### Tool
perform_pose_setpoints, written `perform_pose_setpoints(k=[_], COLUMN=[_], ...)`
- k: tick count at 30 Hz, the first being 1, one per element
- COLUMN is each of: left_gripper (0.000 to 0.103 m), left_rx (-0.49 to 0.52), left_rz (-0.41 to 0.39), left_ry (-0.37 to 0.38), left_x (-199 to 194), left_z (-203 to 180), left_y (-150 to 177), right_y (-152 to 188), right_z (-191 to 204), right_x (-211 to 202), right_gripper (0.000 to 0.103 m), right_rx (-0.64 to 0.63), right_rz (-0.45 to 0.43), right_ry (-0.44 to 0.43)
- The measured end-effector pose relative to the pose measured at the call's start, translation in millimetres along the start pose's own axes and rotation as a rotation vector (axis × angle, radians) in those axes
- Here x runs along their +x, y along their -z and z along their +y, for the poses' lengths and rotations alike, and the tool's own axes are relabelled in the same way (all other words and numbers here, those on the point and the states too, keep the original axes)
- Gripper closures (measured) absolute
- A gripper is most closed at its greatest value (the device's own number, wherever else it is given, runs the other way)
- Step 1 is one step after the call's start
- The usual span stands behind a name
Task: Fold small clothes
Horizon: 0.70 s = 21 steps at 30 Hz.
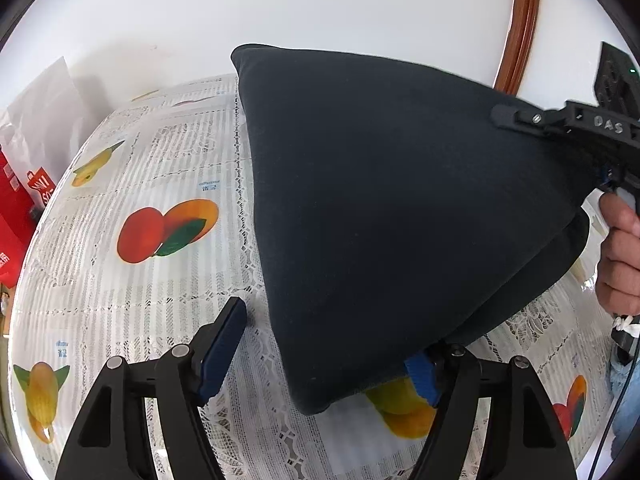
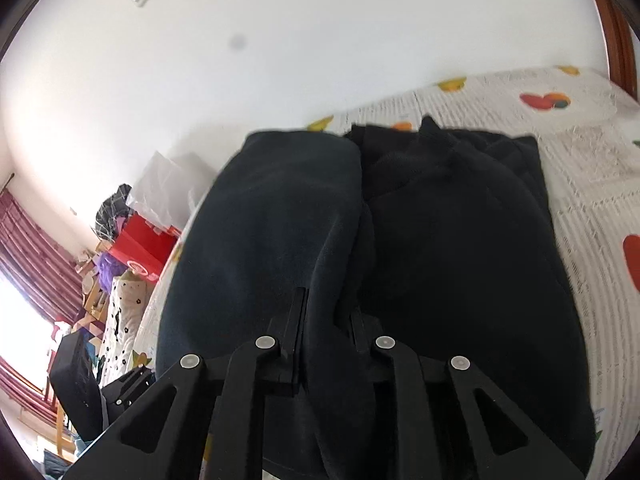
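Garment: dark garment (image 1: 400, 216) lifted off the fruit-print tablecloth (image 1: 132, 264), a flap raised, the rest lying flat.
Long axis: cannot tell; lifted flap tapers to a rounded corner up-left in the left wrist view.
Right gripper (image 2: 326, 320): fingers clenched on a fold of the cloth.
Left gripper (image 1: 320, 350): fingers spread apart, one blue pad (image 1: 420, 376) under the cloth's lower edge.
Open room: bare tablecloth left of the garment; red bag (image 1: 16, 216) at the table's far-left edge.

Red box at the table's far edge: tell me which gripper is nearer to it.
Left. The left gripper hangs open on the side of the dark garment facing the red box; the right gripper clamps the garment's opposite side.
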<state>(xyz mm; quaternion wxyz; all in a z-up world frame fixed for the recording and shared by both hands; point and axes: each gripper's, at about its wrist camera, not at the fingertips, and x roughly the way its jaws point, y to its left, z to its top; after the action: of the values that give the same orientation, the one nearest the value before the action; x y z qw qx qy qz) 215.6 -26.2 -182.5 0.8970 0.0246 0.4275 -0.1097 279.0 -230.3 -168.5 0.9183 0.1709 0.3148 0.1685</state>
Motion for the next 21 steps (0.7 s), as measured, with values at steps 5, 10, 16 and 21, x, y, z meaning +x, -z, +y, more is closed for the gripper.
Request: perform_pose_setpoints(k=[5,10,16,21], left_gripper=[0.030,0.030,0.030,0.030], left_rx=[0.002,0.005,0.003,0.006], left_rz=[-0.001,-0.003,0.003,0.016], left_ry=[-0.008,-0.014,-0.017,-0.017], left_x=[-1,1,1,0], left_z=[1,0,-1,-1], left_y=[1,1,2,1], right_y=[-2,18,44,42], right_z=[-10,-40,-56,-60], right_x=[-74,-88,-53,-77], right_gripper=[0.089,0.089,0.085,0.076], right_rx=[0.015,0.036,-0.038,-0.023], right_rz=[-0.244,-0.225,-0.068,-0.092], right_ry=[0.035,0.131,0.348,0.392])
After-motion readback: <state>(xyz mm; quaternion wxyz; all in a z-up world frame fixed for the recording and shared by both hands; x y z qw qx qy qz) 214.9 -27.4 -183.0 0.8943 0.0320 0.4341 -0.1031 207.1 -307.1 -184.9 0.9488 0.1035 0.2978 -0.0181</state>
